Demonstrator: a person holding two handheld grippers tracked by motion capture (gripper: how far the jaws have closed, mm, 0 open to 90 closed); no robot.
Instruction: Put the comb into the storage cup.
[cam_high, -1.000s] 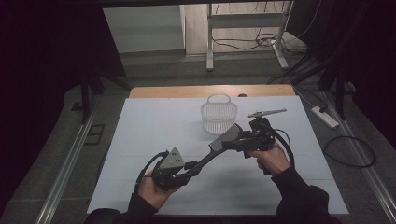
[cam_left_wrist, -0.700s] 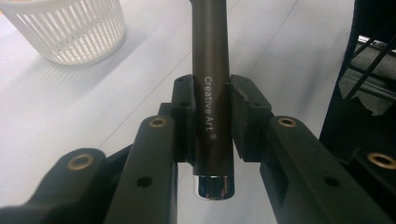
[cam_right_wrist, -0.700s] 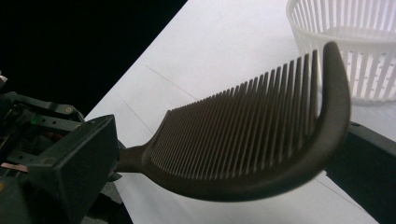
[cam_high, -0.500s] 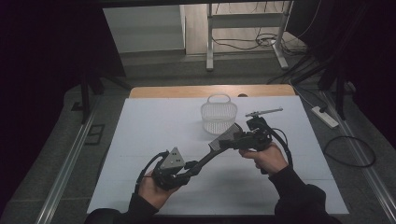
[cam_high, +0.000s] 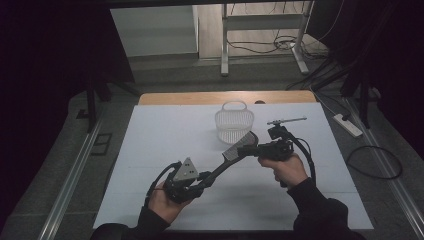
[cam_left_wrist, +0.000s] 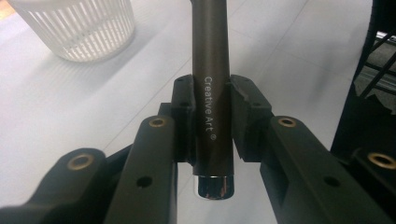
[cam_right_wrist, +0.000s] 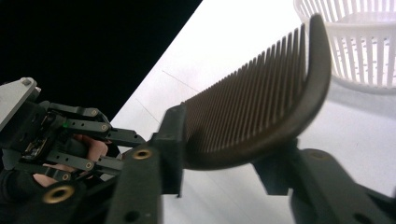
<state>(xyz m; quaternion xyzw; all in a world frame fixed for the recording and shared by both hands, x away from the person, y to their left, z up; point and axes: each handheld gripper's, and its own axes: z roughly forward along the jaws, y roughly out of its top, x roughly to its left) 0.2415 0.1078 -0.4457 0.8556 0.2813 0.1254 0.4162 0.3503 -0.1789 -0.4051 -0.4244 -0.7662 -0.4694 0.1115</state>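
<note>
A dark brown comb with a long handle hangs above the white table, slanting from lower left to upper right. My left gripper is shut on the handle's end; in the left gripper view the handle, printed "Creative Art", stands clamped between both pads of that gripper. My right gripper has just been closing on the toothed head. In the right gripper view the head lies between that gripper's jaws, with both pads against it. A white slatted basket stands just behind the comb.
The white sheet covers the table, with a wooden strip along its far edge. The basket stands close beyond the comb's head. A power strip and cables lie on the floor at the right.
The right gripper's jaws have narrowed onto the comb's head. Both hands and the comb have kept their places.
</note>
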